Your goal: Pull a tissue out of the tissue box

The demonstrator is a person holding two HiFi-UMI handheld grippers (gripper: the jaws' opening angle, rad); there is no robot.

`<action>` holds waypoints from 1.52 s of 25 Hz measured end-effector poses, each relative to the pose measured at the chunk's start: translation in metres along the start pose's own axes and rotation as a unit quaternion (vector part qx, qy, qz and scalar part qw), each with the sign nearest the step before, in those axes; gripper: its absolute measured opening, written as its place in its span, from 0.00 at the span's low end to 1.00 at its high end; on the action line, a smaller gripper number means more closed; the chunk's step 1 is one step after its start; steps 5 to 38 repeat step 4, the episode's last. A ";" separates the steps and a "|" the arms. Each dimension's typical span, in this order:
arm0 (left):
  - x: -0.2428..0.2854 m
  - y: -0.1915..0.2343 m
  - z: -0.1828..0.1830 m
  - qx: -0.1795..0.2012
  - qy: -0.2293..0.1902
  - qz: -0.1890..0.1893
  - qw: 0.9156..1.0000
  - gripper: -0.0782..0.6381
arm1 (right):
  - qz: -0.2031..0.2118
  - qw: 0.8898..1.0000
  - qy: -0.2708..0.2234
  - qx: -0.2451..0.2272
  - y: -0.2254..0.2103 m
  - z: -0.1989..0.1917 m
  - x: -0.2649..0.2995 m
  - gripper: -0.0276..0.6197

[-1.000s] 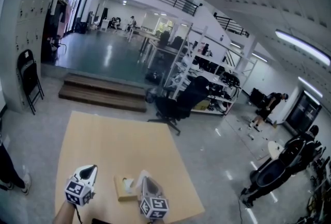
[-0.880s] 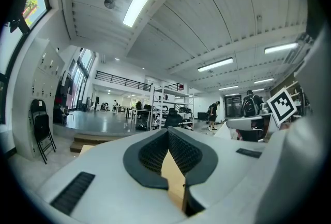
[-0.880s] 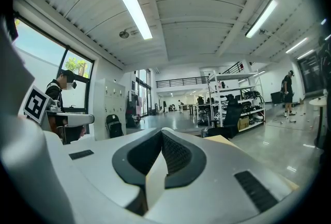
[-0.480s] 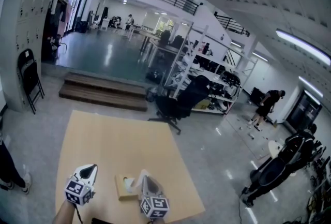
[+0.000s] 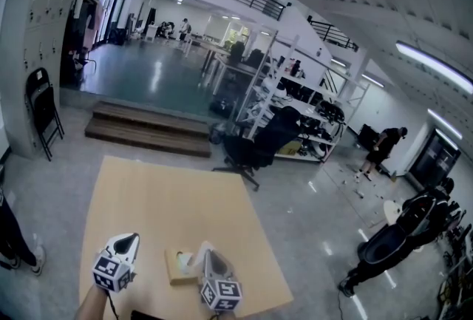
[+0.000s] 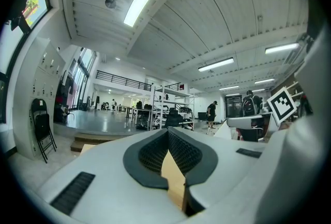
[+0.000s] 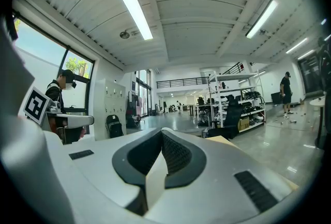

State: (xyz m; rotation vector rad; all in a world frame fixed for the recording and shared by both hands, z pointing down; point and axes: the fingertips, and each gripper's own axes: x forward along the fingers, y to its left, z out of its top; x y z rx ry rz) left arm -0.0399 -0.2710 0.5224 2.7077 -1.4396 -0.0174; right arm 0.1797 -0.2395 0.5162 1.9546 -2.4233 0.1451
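A flat tan tissue box [image 5: 176, 270] lies near the front edge of the light wooden table [image 5: 170, 200]. A white tissue [image 5: 194, 259] rises from its top toward my right gripper [image 5: 208, 256], just right of the box. In the right gripper view the jaws of that gripper [image 7: 161, 132] are shut, and a pale strip that looks like the tissue [image 7: 155, 181] hangs between them. My left gripper [image 5: 128, 242] hovers left of the box, apart from it. Its jaws [image 6: 168, 132] meet at the tips with nothing between them, and only the table shows through below.
Beyond the table's far edge are a black office chair [image 5: 247, 152], low wooden steps [image 5: 148, 130] and metal shelving [image 5: 295, 111]. A folding chair [image 5: 41, 111] stands at the left wall. A person's leg [image 5: 11, 241] is at the table's left side.
Both grippers, the box and the tissue stay where they were. Only the people far off at the right have shifted a little.
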 end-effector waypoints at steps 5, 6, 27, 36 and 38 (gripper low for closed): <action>-0.003 0.001 0.001 0.000 0.000 0.000 1.000 0.12 | 0.001 1.000 0.000 0.000 0.003 0.001 -0.001 0.06; -0.003 0.001 0.001 0.000 0.000 0.000 1.000 0.12 | 0.001 1.000 0.000 0.000 0.003 0.001 -0.001 0.06; -0.003 0.001 0.001 0.000 0.000 0.000 1.000 0.12 | 0.001 1.000 0.000 0.000 0.003 0.001 -0.001 0.06; -0.003 0.001 0.001 0.000 0.000 0.000 1.000 0.12 | 0.001 1.000 0.000 0.000 0.003 0.001 -0.001 0.06; -0.003 0.001 0.001 0.000 0.000 0.000 1.000 0.12 | 0.001 1.000 0.000 0.000 0.003 0.001 -0.001 0.06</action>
